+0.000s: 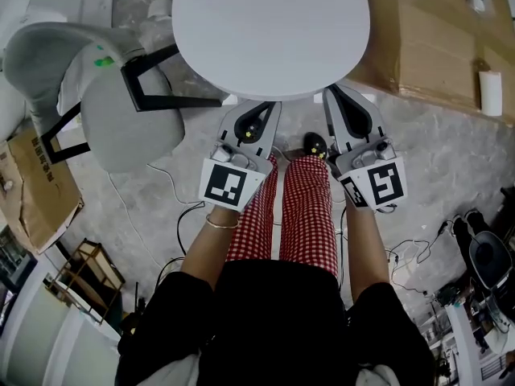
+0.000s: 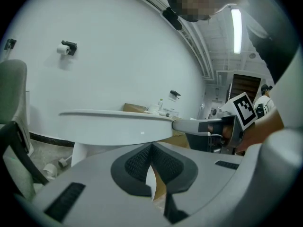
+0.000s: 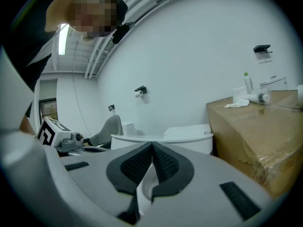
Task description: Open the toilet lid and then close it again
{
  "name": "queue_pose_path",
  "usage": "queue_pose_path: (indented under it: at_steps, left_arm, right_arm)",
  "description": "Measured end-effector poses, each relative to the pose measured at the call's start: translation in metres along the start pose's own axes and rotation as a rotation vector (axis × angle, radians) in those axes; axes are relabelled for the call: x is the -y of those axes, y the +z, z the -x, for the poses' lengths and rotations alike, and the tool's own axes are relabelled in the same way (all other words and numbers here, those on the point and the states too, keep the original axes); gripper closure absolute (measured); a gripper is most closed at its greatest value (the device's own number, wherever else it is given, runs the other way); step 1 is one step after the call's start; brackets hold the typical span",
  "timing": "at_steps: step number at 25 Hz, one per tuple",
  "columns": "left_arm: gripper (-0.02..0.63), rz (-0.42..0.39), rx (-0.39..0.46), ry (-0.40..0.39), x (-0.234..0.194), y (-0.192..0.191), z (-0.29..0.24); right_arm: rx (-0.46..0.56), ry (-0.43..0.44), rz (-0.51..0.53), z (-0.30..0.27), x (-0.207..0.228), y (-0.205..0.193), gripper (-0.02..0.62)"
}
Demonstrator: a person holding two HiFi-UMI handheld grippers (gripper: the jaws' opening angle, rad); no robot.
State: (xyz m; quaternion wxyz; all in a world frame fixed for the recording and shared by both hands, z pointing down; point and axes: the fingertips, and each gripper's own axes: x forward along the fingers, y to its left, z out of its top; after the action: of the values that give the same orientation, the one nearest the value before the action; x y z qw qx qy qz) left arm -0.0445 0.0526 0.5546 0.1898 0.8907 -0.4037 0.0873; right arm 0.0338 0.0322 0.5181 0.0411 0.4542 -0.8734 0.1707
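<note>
We log both forearms stretched forward, parallel; left gripper and right gripper point at the lowered toilet lid's near rim. Both jaw pairs pressed together, empty.

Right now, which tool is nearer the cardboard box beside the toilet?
Right. The right tool is at the front rim of the toilet lid, on the side facing the cardboard box; the left tool is farther along that rim, toward the grey chair.
</note>
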Motion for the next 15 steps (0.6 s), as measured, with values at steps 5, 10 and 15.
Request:
queue_pose_path:
  at_steps: [5,10,15]
  left_arm:
    - [0.603,-0.007,0.005,-0.031,0.000,0.009,0.000]
    - [0.603,-0.021,0.020,-0.065,0.001,0.025,-0.002]
    - [0.603,-0.025,0.022,-0.084,0.001,0.034,-0.004]
  right_arm:
    - [0.012,-0.024,0.000,-0.001,0.000,0.008,0.575]
    - [0.052,-0.044,-0.003,-0.002,0.001,0.024,0.575]
    - [0.074,-0.079,-0.014,-0.003,0.002,0.033,0.575]
